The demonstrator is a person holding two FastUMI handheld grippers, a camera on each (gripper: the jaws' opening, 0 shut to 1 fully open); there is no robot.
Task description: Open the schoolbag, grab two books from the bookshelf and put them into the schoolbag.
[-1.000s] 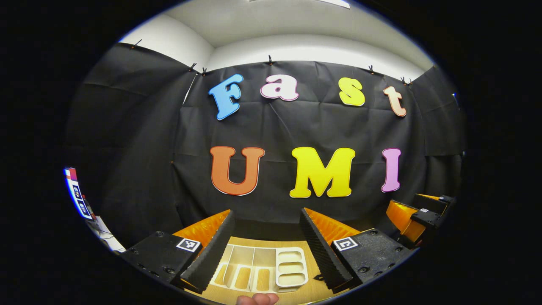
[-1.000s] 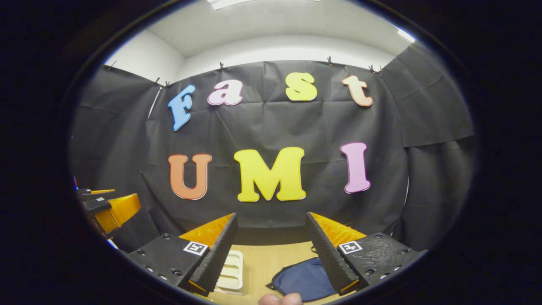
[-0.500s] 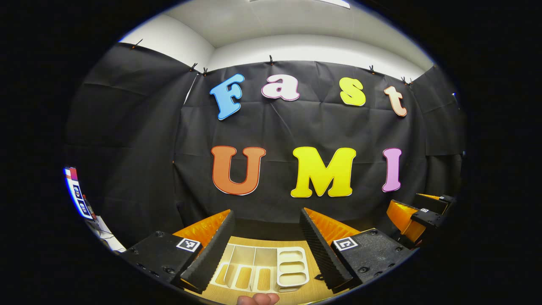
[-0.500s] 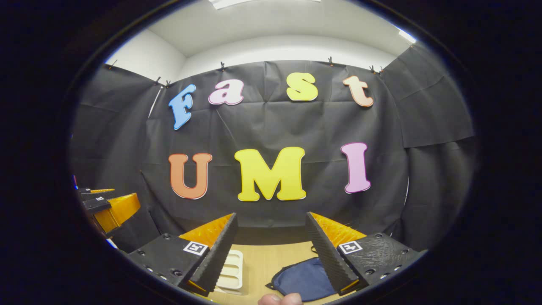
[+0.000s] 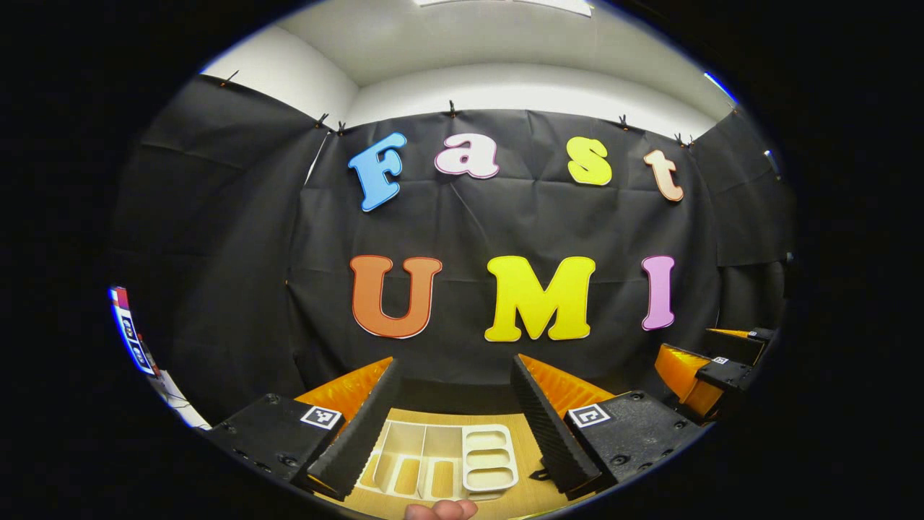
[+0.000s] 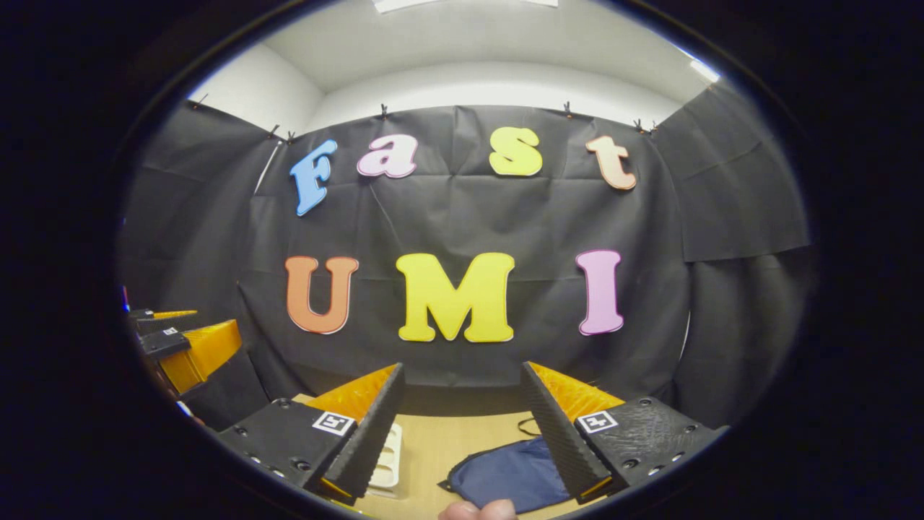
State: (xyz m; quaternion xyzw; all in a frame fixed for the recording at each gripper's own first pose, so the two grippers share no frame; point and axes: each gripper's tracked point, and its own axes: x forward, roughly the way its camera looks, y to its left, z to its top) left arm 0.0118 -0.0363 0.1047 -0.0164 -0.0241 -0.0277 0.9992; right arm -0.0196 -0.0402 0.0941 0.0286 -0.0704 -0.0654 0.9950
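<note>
In the left gripper view the left gripper [image 5: 455, 404] is held level, its two fingers spread wide with nothing between them. A fingertip [image 5: 440, 510] of the holding hand shows below the fingers, at the bottom edge. The right gripper [image 5: 711, 365] appears farther off, to the right of the fingers.

In the right gripper view the right gripper [image 6: 462, 408] is likewise spread wide and holds nothing. A fingertip [image 6: 476, 510] shows below its fingers. The left gripper [image 6: 180, 347] sits off to the left.

Between the left gripper's [image 5: 455, 404] ribbed, matt fingers [image 5: 361, 426] lies a smooth, cream plastic bookshelf [image 5: 440, 462] on a matt wood-grain table [image 5: 534, 495]. Between the right gripper's [image 6: 462, 408] ribbed fingers [image 6: 556, 433] lies the soft, dark-blue cloth schoolbag [image 6: 509, 480], on the same wood-look top.
</note>
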